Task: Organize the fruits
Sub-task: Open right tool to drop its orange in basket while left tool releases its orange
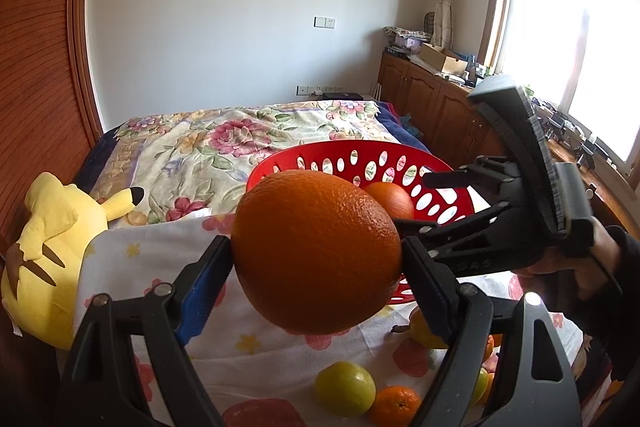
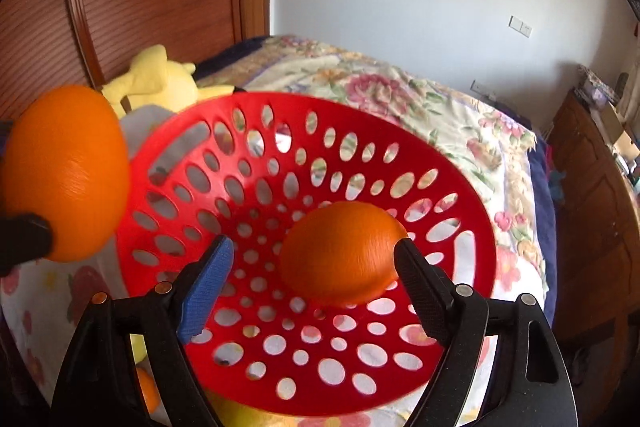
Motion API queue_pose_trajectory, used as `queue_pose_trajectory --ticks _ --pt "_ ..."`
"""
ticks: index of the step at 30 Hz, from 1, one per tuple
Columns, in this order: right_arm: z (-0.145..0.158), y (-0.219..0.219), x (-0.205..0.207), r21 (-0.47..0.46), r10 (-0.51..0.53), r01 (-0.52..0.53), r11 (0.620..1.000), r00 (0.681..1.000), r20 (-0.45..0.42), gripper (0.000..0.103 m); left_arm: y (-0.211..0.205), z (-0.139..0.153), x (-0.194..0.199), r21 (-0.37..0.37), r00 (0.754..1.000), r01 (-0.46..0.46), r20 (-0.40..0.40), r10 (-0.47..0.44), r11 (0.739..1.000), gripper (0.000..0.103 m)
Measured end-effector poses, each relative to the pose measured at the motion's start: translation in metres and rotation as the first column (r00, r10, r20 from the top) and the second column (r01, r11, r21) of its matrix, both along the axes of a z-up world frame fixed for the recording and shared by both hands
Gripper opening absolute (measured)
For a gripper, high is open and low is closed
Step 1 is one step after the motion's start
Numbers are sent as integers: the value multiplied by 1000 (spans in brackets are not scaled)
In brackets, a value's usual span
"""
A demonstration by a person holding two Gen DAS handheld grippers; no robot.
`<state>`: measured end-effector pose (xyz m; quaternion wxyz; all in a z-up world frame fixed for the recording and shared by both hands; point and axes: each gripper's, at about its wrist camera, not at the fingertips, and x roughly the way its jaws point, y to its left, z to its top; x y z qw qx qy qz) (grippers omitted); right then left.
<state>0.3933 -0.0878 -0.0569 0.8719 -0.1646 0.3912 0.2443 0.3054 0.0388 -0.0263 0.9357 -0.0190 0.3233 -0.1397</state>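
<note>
Far left there's a yellow plush toy [image 1: 48,243] lying on the bed by the wooden headboard [image 1: 36,75]. Next over, the left gripper [image 1: 316,259] is pinching a big orange [image 1: 316,251] between its two pads, holding it up in the air just on the near left side of the red basket [image 1: 340,151]. The right gripper [image 2: 314,259] is over the basket with its jaws spread; a second orange [image 2: 340,255] sits in the basket bowl between them, the right pad looks to be touching it while the blue left pad [image 2: 208,287] is clear of it. Near the front on the flowery cloth [image 1: 256,343] lie a green fruit [image 1: 345,387] and a small mandarin [image 1: 394,405].
</note>
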Motion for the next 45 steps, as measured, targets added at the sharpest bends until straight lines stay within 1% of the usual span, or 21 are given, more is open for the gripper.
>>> queue_pose_trajectory --ticks 6,14,24,35,36,37,38,39,42,45 --pt "9 -29 -15 80 -31 28 996 999 39 85 -19 -7 9 17 999 34 -14 -34 999 84" --pt "13 -69 -37 156 -61 54 986 997 37 85 -52 -16 29 47 996 72 -48 -70 996 84" --pt "18 -92 -52 191 -73 62 980 996 53 85 -82 -32 42 87 993 93 -86 -86 992 84" --pt "18 -100 -64 212 -81 68 975 995 56 85 -92 -45 52 117 989 67 -140 -50 991 85" --pt "18 -100 -65 213 -80 67 975 995 55 85 -92 -44 51 123 990 62 -135 -45 990 85" --pt "18 -100 -66 214 -80 66 975 995 56 85 -92 -41 48 128 993 53 -108 -40 990 84" --pt "18 -99 -66 214 -80 66 975 995 56 85 -93 -33 44 149 998 34 -60 -25 988 84" --pt "18 -98 -66 214 -80 67 975 995 55 85 -93 -26 41 155 999 25 -38 -20 988 85" --pt "17 -97 -69 210 -80 67 975 995 53 85 -88 -10 37 119 999 31 -22 -28 992 85" --pt "19 -97 -79 216 -83 68 974 995 61 85 -79 -1 26 107 1000 28 6 -29 994 85"
